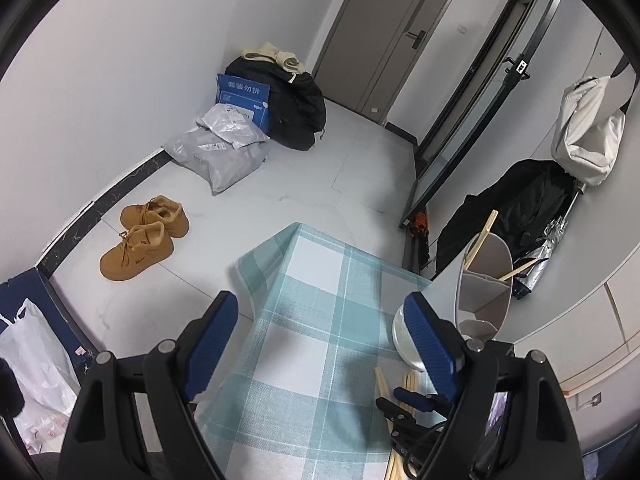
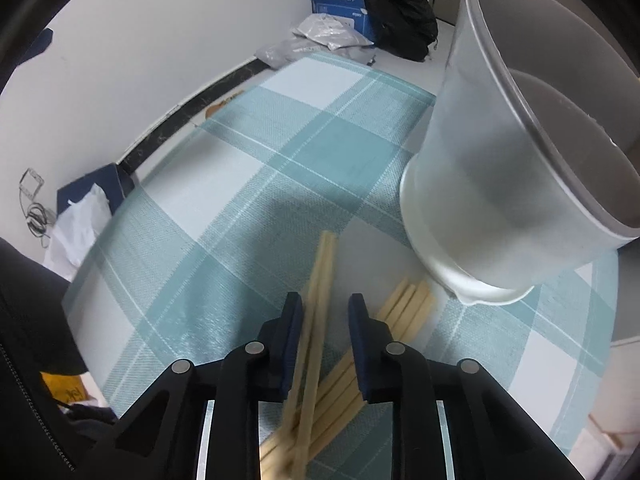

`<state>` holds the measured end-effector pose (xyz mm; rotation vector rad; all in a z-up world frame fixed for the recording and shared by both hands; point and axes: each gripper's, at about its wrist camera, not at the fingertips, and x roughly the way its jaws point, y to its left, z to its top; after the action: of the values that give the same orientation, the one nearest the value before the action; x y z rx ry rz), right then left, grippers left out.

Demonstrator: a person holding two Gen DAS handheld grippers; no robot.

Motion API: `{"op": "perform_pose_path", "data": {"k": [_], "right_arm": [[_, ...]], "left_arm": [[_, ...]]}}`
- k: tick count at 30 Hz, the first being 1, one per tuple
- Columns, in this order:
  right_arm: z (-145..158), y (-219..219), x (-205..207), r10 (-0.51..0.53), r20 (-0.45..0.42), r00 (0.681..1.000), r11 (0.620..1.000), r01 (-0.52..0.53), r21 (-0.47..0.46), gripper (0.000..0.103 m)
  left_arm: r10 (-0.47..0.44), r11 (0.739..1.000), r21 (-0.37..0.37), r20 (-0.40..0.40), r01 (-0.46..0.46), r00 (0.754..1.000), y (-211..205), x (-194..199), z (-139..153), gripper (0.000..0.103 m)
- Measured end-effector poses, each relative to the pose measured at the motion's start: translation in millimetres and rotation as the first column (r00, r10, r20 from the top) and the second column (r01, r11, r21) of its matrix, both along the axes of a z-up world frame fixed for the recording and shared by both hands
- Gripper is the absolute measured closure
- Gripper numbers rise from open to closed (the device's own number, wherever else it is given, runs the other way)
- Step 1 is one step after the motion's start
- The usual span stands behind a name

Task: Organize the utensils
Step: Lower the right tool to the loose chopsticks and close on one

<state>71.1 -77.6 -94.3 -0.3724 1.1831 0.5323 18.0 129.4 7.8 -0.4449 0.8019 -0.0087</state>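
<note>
My right gripper (image 2: 325,320) has two chopsticks (image 2: 318,280) between its half-closed tongs to lift from the table (image 2: 248,128) beside the holder (image 2: 500,168), while my left gripper (image 1: 320,344) waits wide apart, holding nothing.

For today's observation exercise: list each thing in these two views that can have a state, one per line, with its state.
Left gripper: open, empty, over the table edge.
Right gripper: jaws narrowed around two chopsticks; pads not clearly pressing.
Loose chopsticks: lying flat on the tablecloth.
Holder: upright, with chopsticks already standing in it.
Door: closed.
Shoes: paired on the floor.
</note>
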Motion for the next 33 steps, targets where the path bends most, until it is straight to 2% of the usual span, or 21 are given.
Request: {"op": "perform_pose_path", "data": {"k": [5,15,33], "right_arm": [[3.2,-7.2,2.6,-0.035,-0.026,0.999,0.999,0.036,0.027,0.082],[6.8,-21.8,-7.4,-0.086,-0.004,0.996,0.996,0.087,0.024,0.082],[-0.1,11.8,17.9,-0.097,0.032,0.995,0.994,0.098,-0.048,0.082]], "left_arm": [[-0.008,1.0,-0.011,-0.002,0.008,1.0,1.0,0.7,0.4,0.022],[-0.018,0.999,-0.036,-0.024,0.017,1.0,2.8,2.1,-0.9,0.022],[0.012,0.997,-0.072,-0.043,-0.015,0.999,16.4,-1.7,-2.5,0.022]]}}
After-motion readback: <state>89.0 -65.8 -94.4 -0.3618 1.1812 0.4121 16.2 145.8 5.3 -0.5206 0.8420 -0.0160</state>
